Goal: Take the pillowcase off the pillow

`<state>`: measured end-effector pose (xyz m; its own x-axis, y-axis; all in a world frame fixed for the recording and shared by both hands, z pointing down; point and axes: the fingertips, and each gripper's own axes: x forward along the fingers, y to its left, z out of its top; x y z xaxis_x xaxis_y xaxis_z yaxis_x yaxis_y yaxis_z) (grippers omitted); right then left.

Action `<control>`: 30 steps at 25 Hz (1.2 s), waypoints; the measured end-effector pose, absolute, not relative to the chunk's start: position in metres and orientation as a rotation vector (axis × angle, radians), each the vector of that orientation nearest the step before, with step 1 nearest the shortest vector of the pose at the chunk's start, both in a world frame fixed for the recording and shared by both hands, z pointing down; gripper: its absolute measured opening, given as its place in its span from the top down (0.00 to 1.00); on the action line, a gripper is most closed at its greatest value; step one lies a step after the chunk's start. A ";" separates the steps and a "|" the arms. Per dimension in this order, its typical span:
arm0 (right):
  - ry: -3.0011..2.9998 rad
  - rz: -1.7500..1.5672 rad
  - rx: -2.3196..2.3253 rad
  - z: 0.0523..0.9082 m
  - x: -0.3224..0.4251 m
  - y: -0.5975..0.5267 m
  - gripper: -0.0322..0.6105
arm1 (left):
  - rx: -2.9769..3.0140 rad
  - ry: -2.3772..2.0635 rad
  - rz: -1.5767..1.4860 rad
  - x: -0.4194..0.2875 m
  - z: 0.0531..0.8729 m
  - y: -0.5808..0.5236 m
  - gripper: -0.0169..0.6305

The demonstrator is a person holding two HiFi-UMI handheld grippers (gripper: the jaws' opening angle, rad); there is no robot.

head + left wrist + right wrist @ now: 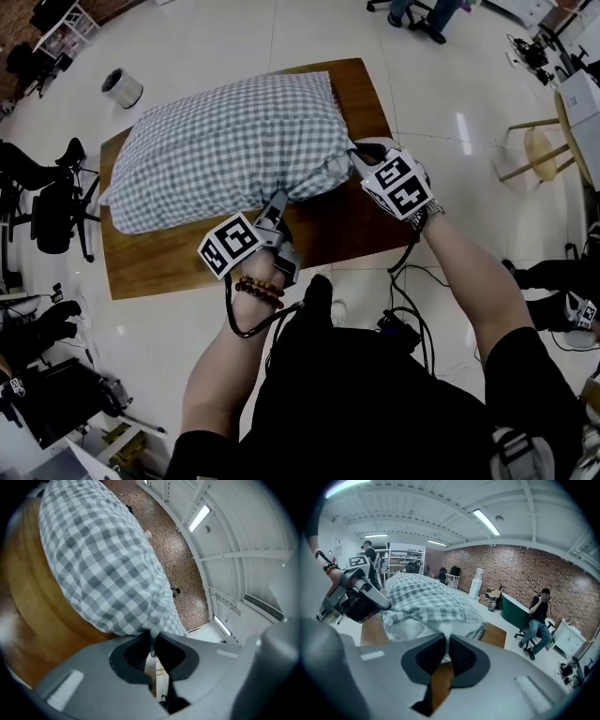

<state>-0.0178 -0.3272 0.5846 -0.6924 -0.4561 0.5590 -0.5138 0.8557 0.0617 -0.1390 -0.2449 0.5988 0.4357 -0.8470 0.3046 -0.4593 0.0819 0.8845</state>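
The checked pillowcase [225, 141] is shown on its pillow, laid across the wooden table [159, 267]. The left gripper [275, 214] is closed tightly on a pinch of the checked fabric at the pillow's 6 o'clock edge. The right gripper [364, 157] is closed on white cloth [417, 627] exposed at the pillow's 4 o'clock corner.
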 end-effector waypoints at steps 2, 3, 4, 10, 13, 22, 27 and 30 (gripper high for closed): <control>-2.454 0.127 0.714 0.580 -0.012 -0.318 0.92 | 1.558 -1.196 -0.440 -0.137 0.595 -0.236 0.93; -2.460 0.125 0.723 0.577 -0.009 -0.314 0.91 | 1.560 -1.200 -0.447 -0.135 0.593 -0.231 0.93; -2.466 0.123 0.736 0.574 -0.007 -0.312 0.92 | 1.562 -1.204 -0.455 -0.135 0.591 -0.227 0.93; -2.471 0.140 0.844 0.560 0.009 -0.296 0.92 | 1.546 -1.263 -0.495 -0.160 0.592 -0.198 0.97; -2.453 0.111 0.861 0.553 0.015 -0.288 0.92 | 1.541 -1.294 -0.513 -0.174 0.590 -0.187 0.97; -2.419 0.138 0.924 0.555 0.060 -0.273 0.92 | 1.514 -1.387 -0.533 -0.208 0.599 -0.158 0.97; -2.399 0.173 0.960 0.561 0.080 -0.267 0.92 | 1.487 -1.423 -0.548 -0.228 0.605 -0.145 0.97; -2.385 0.189 0.974 0.564 0.094 -0.268 0.92 | 1.472 -1.441 -0.563 -0.235 0.606 -0.142 0.97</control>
<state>0.0935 -0.2679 0.5641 -0.5854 -0.6047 0.5401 -0.6821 0.7274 0.0752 -0.2351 -0.1418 0.6060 0.1945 -0.9368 0.2908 -0.4914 0.1635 0.8554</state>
